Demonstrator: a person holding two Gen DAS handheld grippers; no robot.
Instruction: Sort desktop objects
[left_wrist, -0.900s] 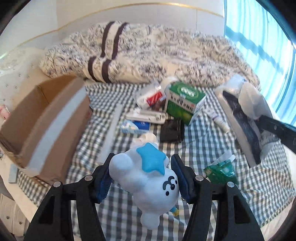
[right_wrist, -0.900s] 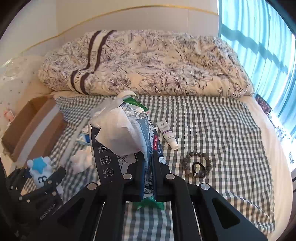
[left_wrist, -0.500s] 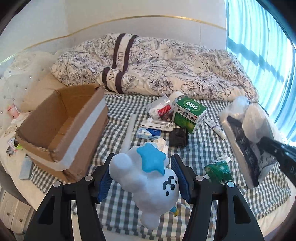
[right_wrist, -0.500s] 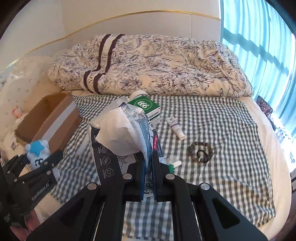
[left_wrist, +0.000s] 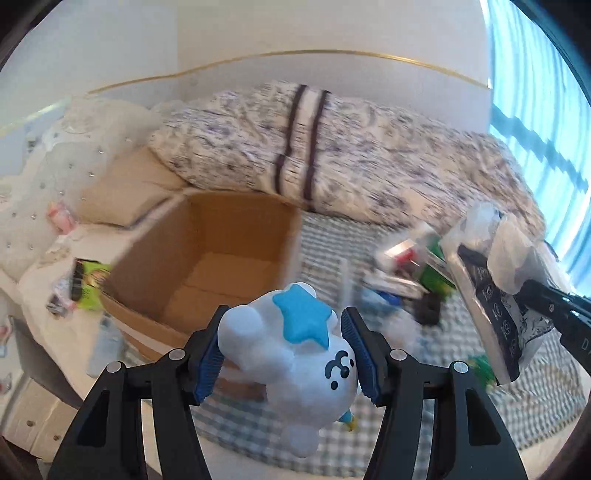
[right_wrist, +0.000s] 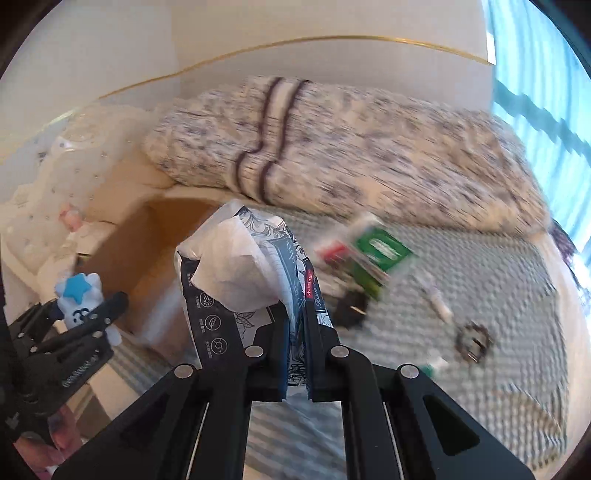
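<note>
Left wrist view: the left gripper (left_wrist: 282, 356) clamps the white toy (left_wrist: 295, 354); the open cardboard box (left_wrist: 207, 266) lies just ahead.

Right wrist view: the right gripper (right_wrist: 295, 354) pinches the tissue pack (right_wrist: 247, 280), box ahead-left.

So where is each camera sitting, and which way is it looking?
Left wrist: on the left gripper, looking along its fingers past the white toy into the open cardboard box; the right gripper's black tip shows at the right edge.
Right wrist: on the right gripper, looking past the tissue pack over the checked cloth; the left gripper and a bit of hand show at lower left.
Both show the toy, pack, box and green carton.
</note>
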